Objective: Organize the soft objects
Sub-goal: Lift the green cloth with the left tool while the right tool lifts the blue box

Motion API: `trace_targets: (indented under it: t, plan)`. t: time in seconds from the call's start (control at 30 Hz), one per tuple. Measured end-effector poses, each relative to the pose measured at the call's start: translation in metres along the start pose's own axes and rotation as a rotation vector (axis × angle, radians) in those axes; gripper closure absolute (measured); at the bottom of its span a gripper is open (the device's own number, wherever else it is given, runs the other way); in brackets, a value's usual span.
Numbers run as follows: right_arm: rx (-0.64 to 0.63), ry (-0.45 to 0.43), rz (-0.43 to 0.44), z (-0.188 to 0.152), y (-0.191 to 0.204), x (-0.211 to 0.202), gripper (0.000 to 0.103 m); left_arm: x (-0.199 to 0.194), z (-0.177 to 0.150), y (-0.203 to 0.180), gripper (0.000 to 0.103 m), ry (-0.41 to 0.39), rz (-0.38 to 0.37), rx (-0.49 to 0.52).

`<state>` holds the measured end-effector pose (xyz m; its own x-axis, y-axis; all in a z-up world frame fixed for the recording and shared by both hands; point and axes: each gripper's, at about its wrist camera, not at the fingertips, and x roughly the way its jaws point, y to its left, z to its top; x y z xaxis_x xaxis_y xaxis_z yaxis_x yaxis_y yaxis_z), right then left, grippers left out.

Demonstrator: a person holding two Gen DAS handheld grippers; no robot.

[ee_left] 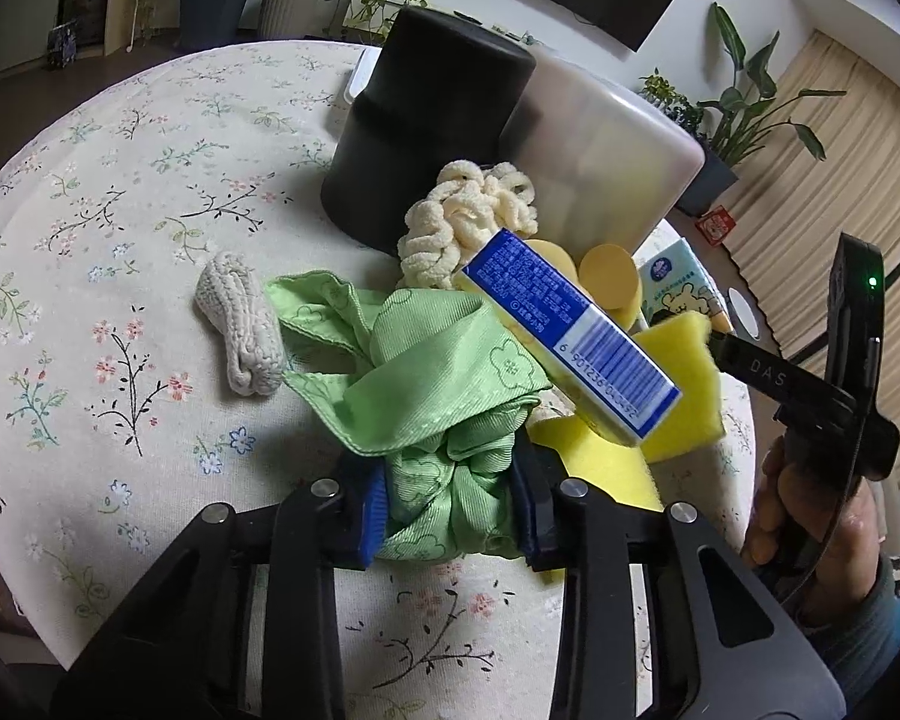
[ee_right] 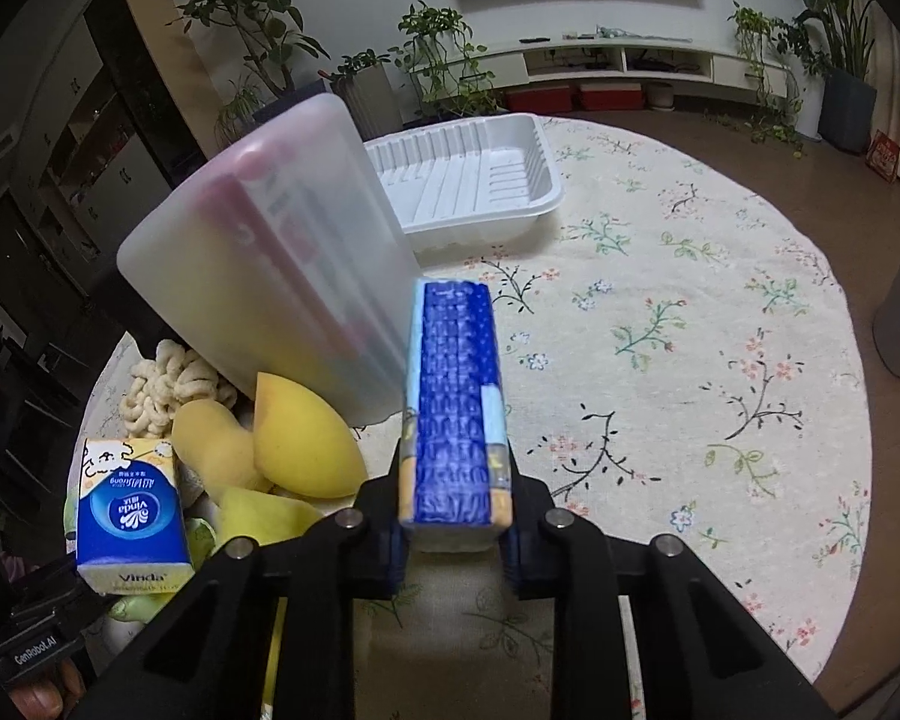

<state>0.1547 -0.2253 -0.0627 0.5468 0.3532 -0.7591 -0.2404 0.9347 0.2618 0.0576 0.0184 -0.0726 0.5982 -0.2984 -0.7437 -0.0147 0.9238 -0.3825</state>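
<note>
My left gripper [ee_left: 447, 510] is shut on a bunched green cloth [ee_left: 426, 372], held just above the table. My right gripper [ee_right: 453, 525] is shut on a blue tissue pack [ee_right: 453, 402], held upright above the table; the pack also shows in the left wrist view [ee_left: 570, 336], over the pile. Beneath lie a yellow sponge [ee_left: 678, 384], yellow makeup sponges [ee_right: 300, 438], a cream chenille piece [ee_left: 468, 222] and a grey knitted roll [ee_left: 240, 324]. A second tissue pack [ee_right: 132, 516] sits at the left in the right wrist view.
A frosted plastic bin [ee_right: 270, 252] lies tilted on its side by the pile. A black cylinder container [ee_left: 426, 120] stands behind the pile. A white ribbed tray [ee_right: 468, 180] sits at the far side of the round floral table [ee_right: 690, 330].
</note>
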Motion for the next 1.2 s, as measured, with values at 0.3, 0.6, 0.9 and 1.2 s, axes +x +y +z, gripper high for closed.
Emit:
trace_targets:
  t: [0.3,0.6,0.9,1.2]
  plan:
    - [-0.003,-0.081,-0.037,-0.01,-0.005,-0.03,0.077,-0.027,-0.01,-0.009,0.073,-0.038,-0.017,0.011]
    - [-0.007,-0.101,-0.028,-0.03,-0.001,-0.053,0.077,-0.06,-0.018,-0.012,0.073,-0.093,-0.041,0.025]
    - [-0.007,-0.122,-0.016,-0.049,-0.001,-0.084,0.077,-0.088,-0.008,-0.017,0.073,-0.161,-0.062,0.048]
    - [-0.017,-0.139,-0.012,-0.049,-0.007,-0.106,0.077,-0.103,0.003,-0.016,0.073,-0.191,-0.078,0.056]
